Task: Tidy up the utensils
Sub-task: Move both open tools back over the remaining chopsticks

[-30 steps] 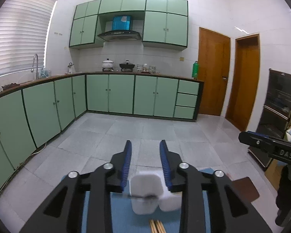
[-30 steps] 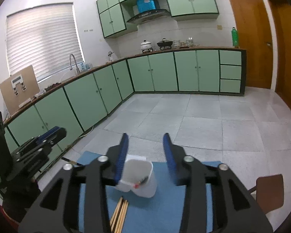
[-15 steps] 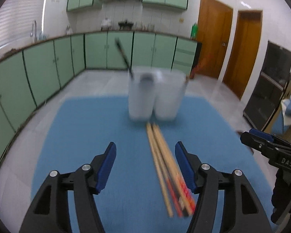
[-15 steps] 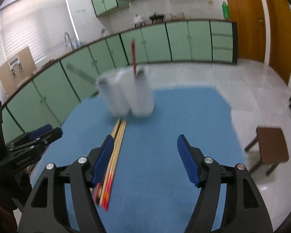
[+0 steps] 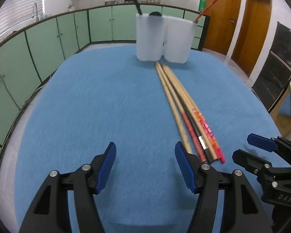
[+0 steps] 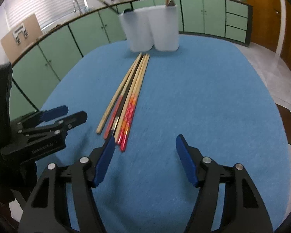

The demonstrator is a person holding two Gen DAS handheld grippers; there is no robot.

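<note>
We find both tools idle above the blue mat point(image 5: 87, 97); the left gripper point(image 5: 145, 165) stands wide open and holds nothing; the right gripper point(image 6: 144, 159) likewise, spread wide and empty. The chopsticks point(image 5: 184, 108) lie bundled on the mat, tips toward the far holder point(image 5: 164, 40), butts near the grippers; we judge this lay suits a pick at the near ends. The holder, twin white cups, already carries one dark and one red stick, presumably sorted by kind; the rest await sorting.

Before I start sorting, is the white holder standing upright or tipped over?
Upright: the white holder stands on the blue mat, openings upward, with two utensils sticking out.
</note>
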